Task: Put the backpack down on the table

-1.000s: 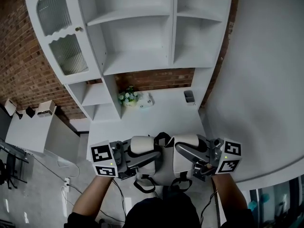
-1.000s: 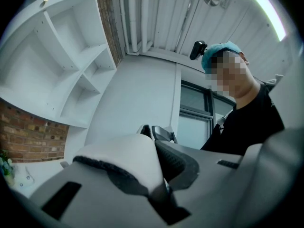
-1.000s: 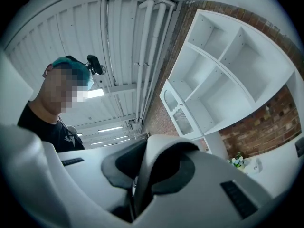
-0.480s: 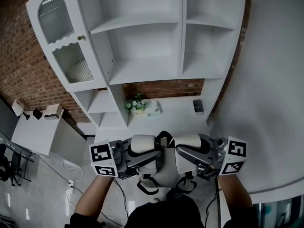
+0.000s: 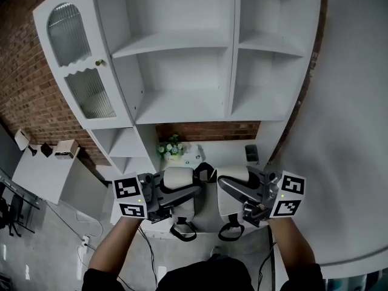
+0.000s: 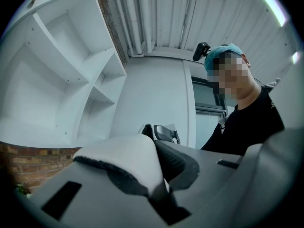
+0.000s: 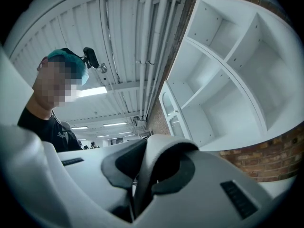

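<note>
Left gripper (image 5: 193,191) and right gripper (image 5: 225,188), jaws narrowly pinching one white padded shoulder strap (image 5: 180,177) each: lower the white fabric backpack (image 5: 204,212) evenly, base first, onto the white table (image 5: 212,153).

A white shelf unit (image 5: 182,105) with a ribbed-glass door (image 5: 90,93) stands against a red brick wall (image 5: 27,96) over grey floor (image 5: 48,253).

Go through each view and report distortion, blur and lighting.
Head view: sharp and evenly lit, though the wide lens bows the white shelf unit. Left gripper view: strong fisheye with dark corners; the clamped backpack strap looks a little soft up close. Right gripper view: same fisheye curve and dark rim; the ceiling light glares white.
</note>
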